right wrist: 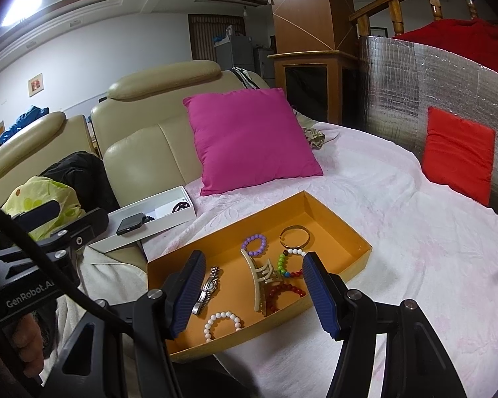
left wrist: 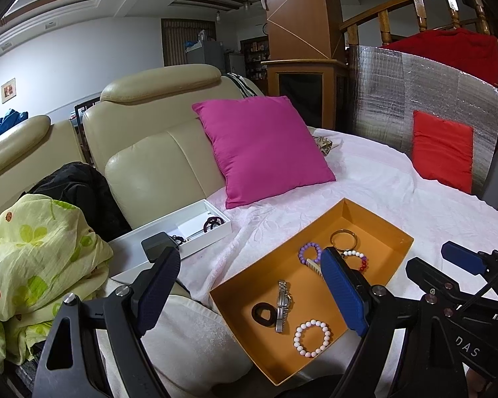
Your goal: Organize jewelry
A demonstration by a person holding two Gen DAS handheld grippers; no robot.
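An orange tray lies on the white blanket and holds jewelry: a silver watch, a white bead bracelet, a purple bead bracelet, a metal bangle, a beige hair claw, a red bead bracelet and a black ring. My left gripper hovers open over the tray's near left corner, empty. My right gripper stands open above the hair claw, touching nothing.
A white box with a dark phone and small dark items sits left of the tray against the beige sofa. A magenta cushion and a red cushion lie behind. Yellow-green cloth is heaped at left.
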